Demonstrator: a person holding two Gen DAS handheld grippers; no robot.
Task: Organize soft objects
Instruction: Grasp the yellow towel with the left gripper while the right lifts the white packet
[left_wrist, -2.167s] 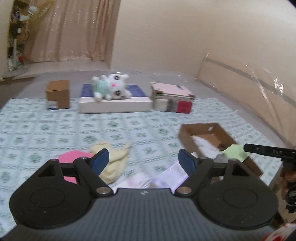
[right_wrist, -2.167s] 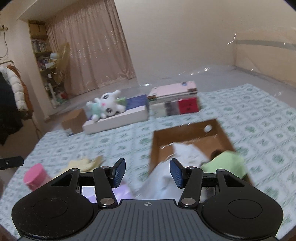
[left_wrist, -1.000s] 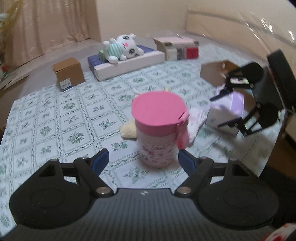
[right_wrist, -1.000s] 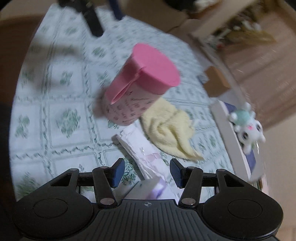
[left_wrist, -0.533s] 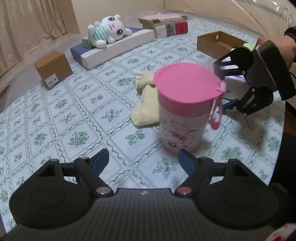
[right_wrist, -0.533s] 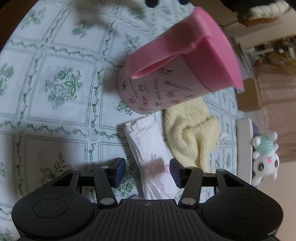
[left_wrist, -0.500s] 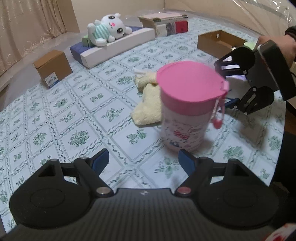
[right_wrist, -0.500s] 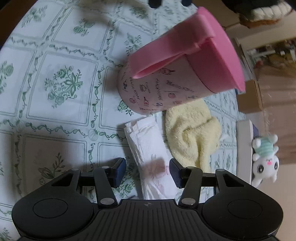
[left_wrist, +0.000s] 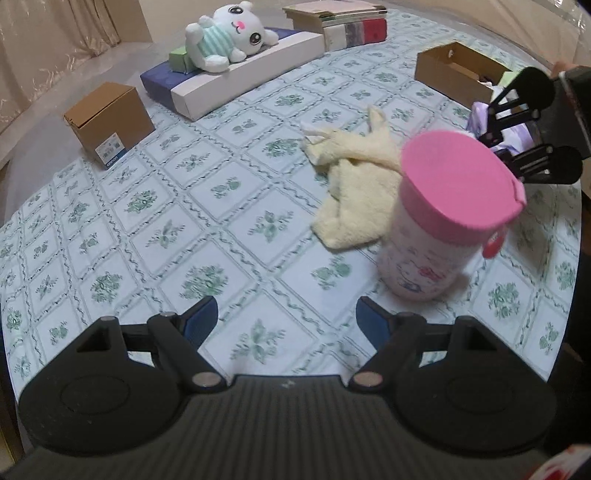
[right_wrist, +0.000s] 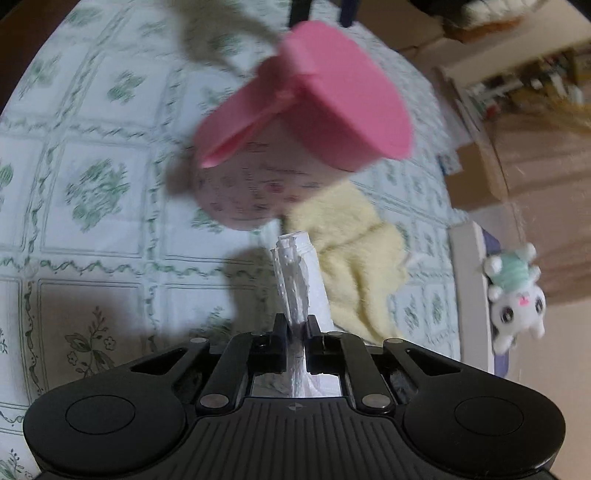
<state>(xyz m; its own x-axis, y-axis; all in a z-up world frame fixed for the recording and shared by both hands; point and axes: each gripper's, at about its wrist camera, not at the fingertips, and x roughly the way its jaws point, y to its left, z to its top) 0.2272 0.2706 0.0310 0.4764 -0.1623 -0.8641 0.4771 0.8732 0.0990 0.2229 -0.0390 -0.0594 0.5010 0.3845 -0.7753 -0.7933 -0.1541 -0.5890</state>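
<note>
While the right gripper (right_wrist: 295, 328) has its fingers (right_wrist: 279, 325) pressed nearly together on a white crinkled soft packet (right_wrist: 297, 273), the packet sticks out forward from between them, above the green-and-white floral cloth surface (right_wrist: 92, 192). Just beyond the packet's tip stands a pink-lidded cylindrical container with cartoon print (right_wrist: 295, 147), blurred in this view, and a pale yellow fluffy towel (right_wrist: 354, 254) lies crumpled beside and partly behind the packet. Farther right, a white plush bunny in a mint striped shirt (right_wrist: 517, 295) rests on a long white and navy flat box (right_wrist: 472, 280).

The left gripper (left_wrist: 286, 317) holds nothing, its blue-tipped fingers (left_wrist: 201, 319) spread wide over bare cloth. The container (left_wrist: 443, 218) stands just ahead and to the right of them, touching the towel (left_wrist: 354, 192) behind it. The right gripper (left_wrist: 528, 125) appears at the far right edge, past the container. An open brown cardboard box (left_wrist: 443, 72) sits beyond it, a small closed cardboard box (left_wrist: 109, 123) to the left, and a stack of books (left_wrist: 343, 26) near the bunny (left_wrist: 225, 37).
</note>
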